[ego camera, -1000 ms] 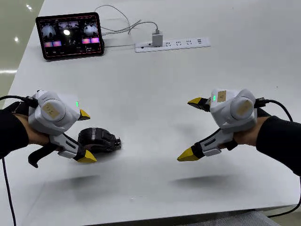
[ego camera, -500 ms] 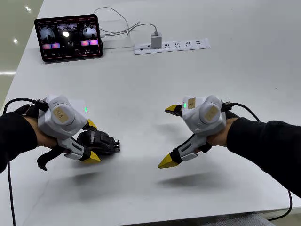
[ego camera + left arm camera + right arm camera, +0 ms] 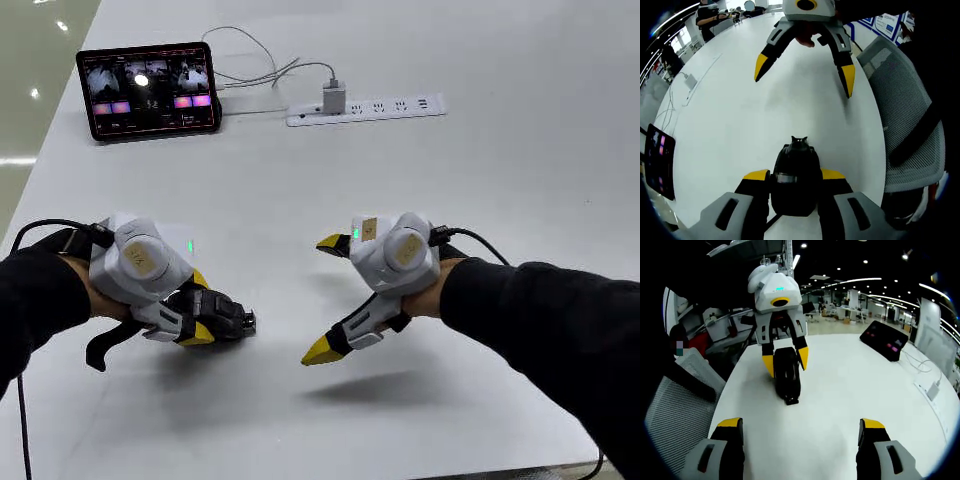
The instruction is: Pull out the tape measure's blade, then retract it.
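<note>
Table: big and white (image 3: 430, 190). It takes up most of the head view, and a shiny floor runs along the left edge.
Far things: a tablet (image 3: 150, 88) with a lit screen sits at the upper left of the head view. A white power strip (image 3: 375, 106) lies to its right, at the upper middle. A charger (image 3: 333, 100) is plugged in at its left end, and thin cables (image 3: 250, 65) loop between the two.
Tape measure: black (image 3: 225, 312), at the lower left of the head view, down by the table top. I cannot tell if it rests on the table or is lifted a little.
Left gripper: its jaws (image 3: 200, 307) are squeezed onto the tape measure, with one yellow tip pressed on each side of the case.
Hook: the small metal end (image 3: 799, 140) sits right at the front of the case. It points toward the other gripper.
Right gripper: at the lower middle of the head view (image 3: 324, 297). Its jaws are spread wide with nothing between them. It hovers over the table with a soft shadow under it. It faces the tape measure from near by and does not touch it.
Chair: a grey mesh chair (image 3: 905, 115) stands at the right side of the left gripper view, beside the table edge.
Arms: black sleeves (image 3: 540, 310) reach in from both lower corners of the head view.
</note>
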`<state>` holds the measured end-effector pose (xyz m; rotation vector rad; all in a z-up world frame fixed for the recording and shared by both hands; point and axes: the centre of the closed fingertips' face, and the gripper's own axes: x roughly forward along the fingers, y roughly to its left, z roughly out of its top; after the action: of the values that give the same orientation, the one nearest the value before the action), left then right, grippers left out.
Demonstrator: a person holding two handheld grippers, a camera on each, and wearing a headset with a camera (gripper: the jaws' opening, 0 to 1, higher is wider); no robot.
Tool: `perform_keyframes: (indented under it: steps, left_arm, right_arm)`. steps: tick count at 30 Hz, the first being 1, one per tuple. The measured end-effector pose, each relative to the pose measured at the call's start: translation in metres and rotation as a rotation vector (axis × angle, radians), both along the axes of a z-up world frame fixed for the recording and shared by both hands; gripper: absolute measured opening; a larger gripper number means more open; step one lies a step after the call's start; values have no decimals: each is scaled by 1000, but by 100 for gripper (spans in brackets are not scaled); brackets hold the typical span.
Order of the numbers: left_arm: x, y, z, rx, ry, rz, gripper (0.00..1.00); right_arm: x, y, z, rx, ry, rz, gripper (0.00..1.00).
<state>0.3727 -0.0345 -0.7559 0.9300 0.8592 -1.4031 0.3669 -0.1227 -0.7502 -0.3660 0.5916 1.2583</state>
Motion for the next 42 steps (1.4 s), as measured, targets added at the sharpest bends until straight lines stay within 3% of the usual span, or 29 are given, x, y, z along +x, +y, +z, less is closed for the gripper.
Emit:
perform_keyframes:
  steps: [8, 13, 14, 17, 19, 24, 26, 31, 34, 42]
  left_arm:
    - [2, 1, -2, 19, -28, -8, 31]
    - [3, 2, -3, 19, -49, -18, 31]
    - [3, 2, -3, 18, -52, -17, 31]
    - [3, 1, -3, 16, -51, -17, 31]
    - [3, 2, -3, 17, -49, -18, 31]
    - [3, 1, -3, 15, -47, -20, 31]
    - [3, 1, -2, 14, -44, -20, 31]
    - [3, 1, -3, 22, -44, -27, 31]
    - [3, 1, -3, 22, -43, -27, 31]
    - [3, 2, -3, 24, -40, -29, 31]
  right_arm:
    - [3, 21, -4, -11, -6, 36, 87]
    - [2, 33, -11, -23, -10, 54, 74]
    - [-1, 35, -15, -50, -26, 92, 70]
    - [-3, 42, -19, -50, -20, 97, 64]
    - [-3, 44, -22, -74, -53, 134, 59]
    - [-1, 47, -20, -73, -43, 143, 51]
    - [3, 46, -24, -99, -63, 151, 46]
    - [4, 50, -25, -96, -42, 164, 37]
    - [-2, 54, -29, -96, 7, 179, 26]
    - [-3, 63, -36, -122, -16, 195, 16]
